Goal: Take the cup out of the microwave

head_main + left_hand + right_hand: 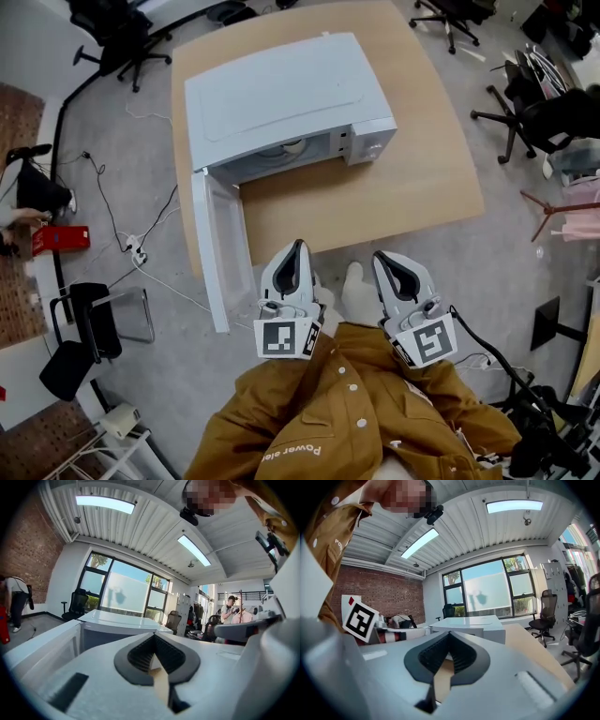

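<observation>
A white microwave (281, 98) stands on a round wooden table (412, 187). Its door (217, 246) hangs open toward me, past the table's near left edge. In the dim cavity a pale rounded shape (292, 147) shows, probably the cup. My left gripper (299, 245) and right gripper (381, 255) are side by side near the table's front edge, short of the microwave, both shut and holding nothing. In the left gripper view the shut left gripper (153, 635) points at the microwave (117, 623). The right gripper view has the shut right gripper (450, 633) before the microwave (468, 623).
Office chairs (520, 108) stand on the floor to the right and at the back. A black chair (89, 328) and cables (131, 246) lie left of the open door. People are at the room's edges (230, 607).
</observation>
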Demonstrator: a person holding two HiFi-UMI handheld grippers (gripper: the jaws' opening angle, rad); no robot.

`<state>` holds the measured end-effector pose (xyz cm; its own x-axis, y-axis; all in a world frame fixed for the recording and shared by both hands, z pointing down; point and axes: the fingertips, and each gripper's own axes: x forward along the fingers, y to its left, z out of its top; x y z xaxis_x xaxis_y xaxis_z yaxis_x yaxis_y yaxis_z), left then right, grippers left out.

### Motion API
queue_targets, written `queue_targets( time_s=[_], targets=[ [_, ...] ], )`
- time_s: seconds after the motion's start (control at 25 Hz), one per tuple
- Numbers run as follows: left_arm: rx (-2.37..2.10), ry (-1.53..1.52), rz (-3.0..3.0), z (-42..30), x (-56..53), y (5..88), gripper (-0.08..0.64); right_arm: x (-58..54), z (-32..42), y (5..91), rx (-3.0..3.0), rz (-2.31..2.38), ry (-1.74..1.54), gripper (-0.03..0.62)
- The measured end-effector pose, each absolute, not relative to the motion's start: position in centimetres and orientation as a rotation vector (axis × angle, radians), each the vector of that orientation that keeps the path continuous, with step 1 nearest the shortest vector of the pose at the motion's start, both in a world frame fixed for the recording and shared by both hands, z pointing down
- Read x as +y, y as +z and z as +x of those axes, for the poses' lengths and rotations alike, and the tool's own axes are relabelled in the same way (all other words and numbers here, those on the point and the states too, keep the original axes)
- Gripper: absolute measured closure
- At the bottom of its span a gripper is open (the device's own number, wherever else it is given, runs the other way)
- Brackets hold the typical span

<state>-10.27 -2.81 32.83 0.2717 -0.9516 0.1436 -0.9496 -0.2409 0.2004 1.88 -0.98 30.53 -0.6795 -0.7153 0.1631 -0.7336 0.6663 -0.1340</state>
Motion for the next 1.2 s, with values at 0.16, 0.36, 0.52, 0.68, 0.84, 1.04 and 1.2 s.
queue_targets(
  time_s=[0.16,0.36,0.52,0.68,0.84,1.04,1.2],
  targets=[
    [-1.827,-0.004,2.279,-11.6,-8.2,36.2,0.287,-1.2,1.8,32.4,-2.748,1.204,0.335,0.588],
    [-1.896,0.039,2.195,-14.3,-14.6,41.7,0.193,-1.1,0.8,34.5,-2.750,1.189,0.419,0.588],
    [-1.901,0.105,2.216,-14.9,-19.1,44.9,0.175,-2.2,0.5,35.6,-2.759,1.257,0.486,0.588],
    [-1.878,0.155,2.250,-15.0,-22.6,47.7,0.172,-3.3,0.4,37.7,-2.747,1.269,0.487,0.588],
    [-1.897,0.185,2.241,-15.7,-24.2,49.3,0.172,-5.5,-0.2,39.9,-2.735,1.278,0.427,0.587],
    [-1.890,0.180,2.237,-15.7,-25.1,49.9,0.172,-8.3,-2.0,41.7,-2.763,1.278,0.387,0.587],
    [-1.872,0.185,2.252,-15.2,-25.8,50.2,0.172,-9.9,-3.4,42.8,-2.771,1.291,0.377,0.588]
  ],
)
